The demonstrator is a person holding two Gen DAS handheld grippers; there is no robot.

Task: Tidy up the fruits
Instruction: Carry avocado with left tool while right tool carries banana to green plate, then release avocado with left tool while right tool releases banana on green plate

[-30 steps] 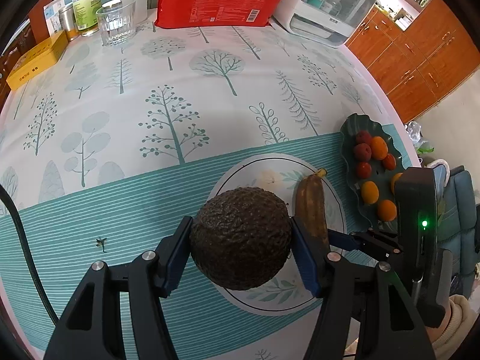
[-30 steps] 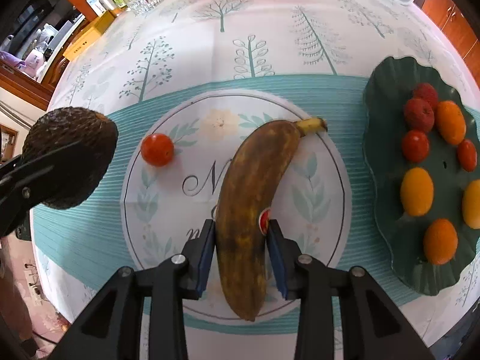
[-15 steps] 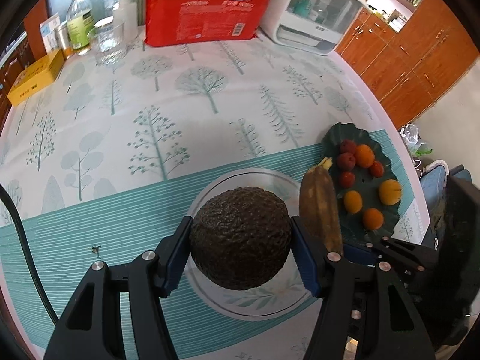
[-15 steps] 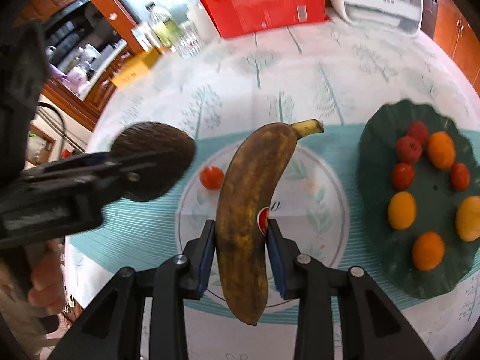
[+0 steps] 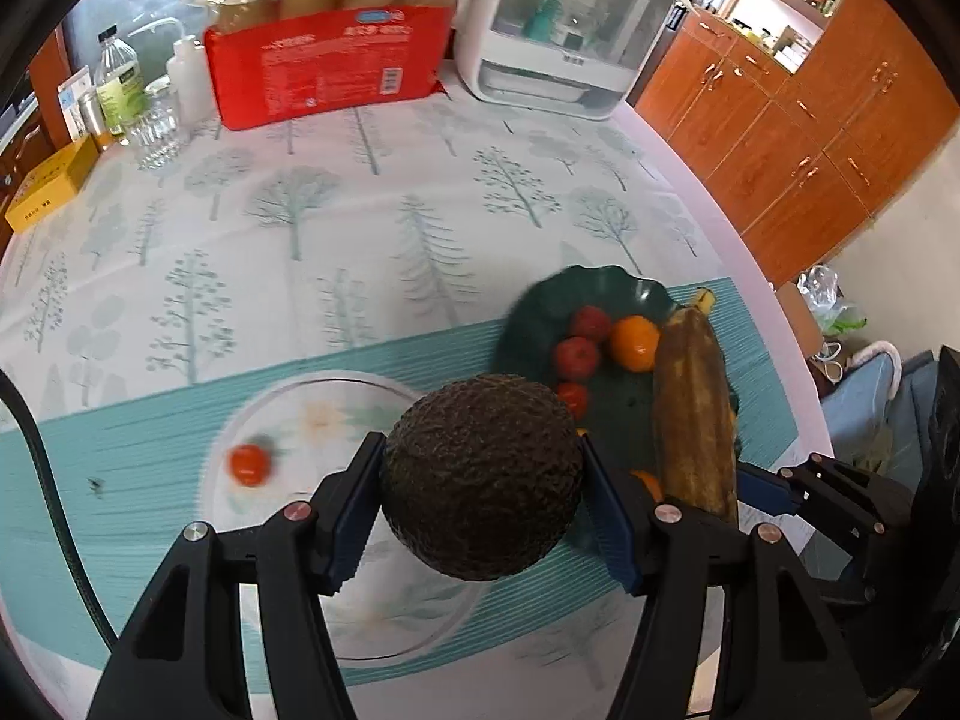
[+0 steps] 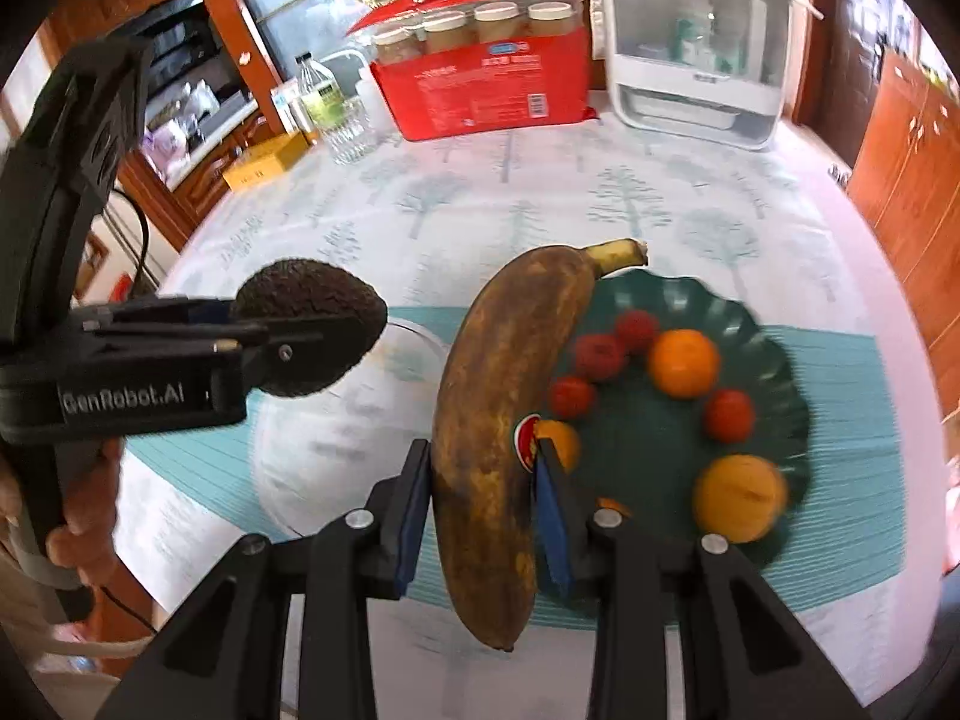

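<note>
My left gripper (image 5: 483, 498) is shut on a dark, bumpy avocado (image 5: 483, 477), held in the air between the white round plate (image 5: 312, 408) and the dark green leaf-shaped plate (image 5: 540, 306). My right gripper (image 6: 483, 516) is shut on a brown, overripe banana (image 6: 498, 408), lifted over the left rim of the green plate (image 6: 774, 354). That plate holds several small red and orange fruits. One red tomato (image 5: 248, 463) lies on the white plate. From the right wrist view the avocado (image 6: 312, 327) and the left gripper (image 6: 282, 330) appear at left.
At the table's far edge stand a red package of jars (image 5: 330, 60), a white appliance (image 5: 558, 36), bottles (image 5: 120, 90), a glass (image 5: 156, 132) and a yellow box (image 5: 51, 180). Orange cabinets (image 5: 810, 120) line the right. A hand (image 6: 72, 516) holds the left gripper.
Both grippers rose and moved right from over the white plate toward the green plate, carrying the avocado and the banana. The banana left the white plate; the tomato stayed on it.
</note>
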